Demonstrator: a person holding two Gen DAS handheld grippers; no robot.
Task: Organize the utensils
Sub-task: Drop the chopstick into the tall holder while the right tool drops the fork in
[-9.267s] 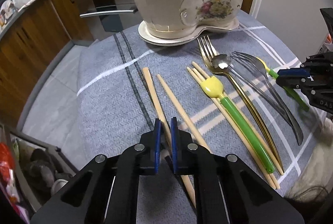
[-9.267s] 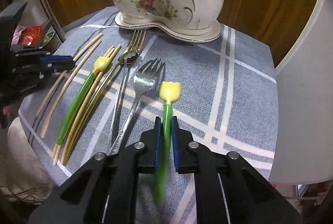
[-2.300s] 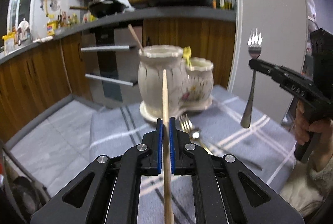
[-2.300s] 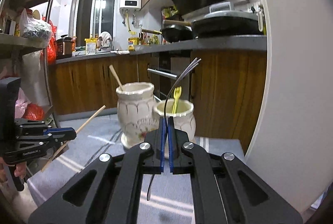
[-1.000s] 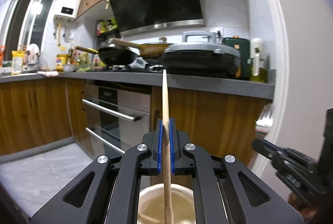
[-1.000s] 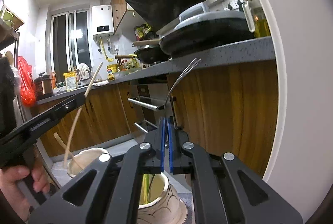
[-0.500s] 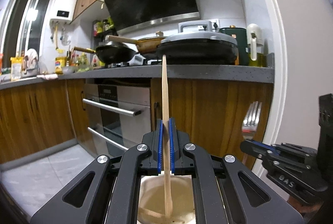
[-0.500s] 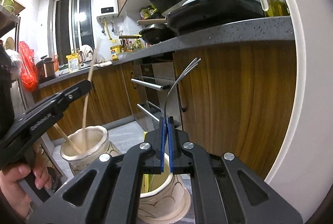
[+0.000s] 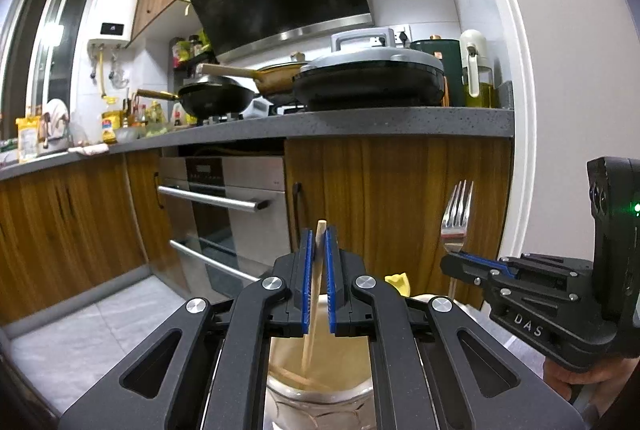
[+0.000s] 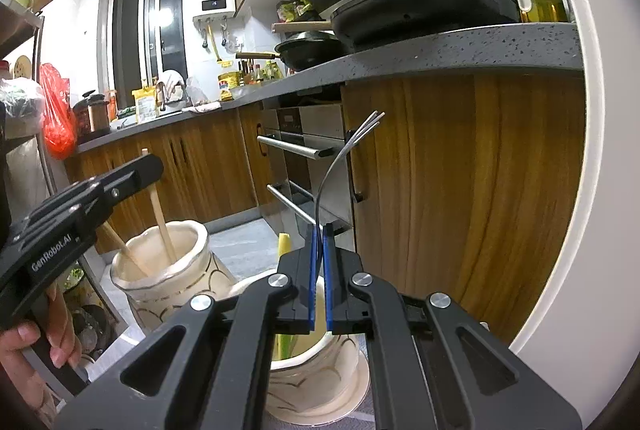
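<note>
1. Left claw (image 9: 317, 280) pinches a chopstick (image 9: 311, 314), its tip already inside the taller pot (image 10: 160, 270) beside another chopstick; not released.
2. Right claw (image 10: 319, 278) pinches a steel fork (image 10: 344, 158) above the shorter pot (image 10: 320, 362); insertion pending.

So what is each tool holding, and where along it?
Left tool: a wooden chopstick, pinched near its top end. Right tool: a metal fork, gripped on the handle, tines up.

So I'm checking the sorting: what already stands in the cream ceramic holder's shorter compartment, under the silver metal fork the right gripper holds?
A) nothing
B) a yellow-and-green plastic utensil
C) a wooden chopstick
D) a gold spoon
B: a yellow-and-green plastic utensil stands in the shorter compartment, below the silver fork in the right gripper.
</note>
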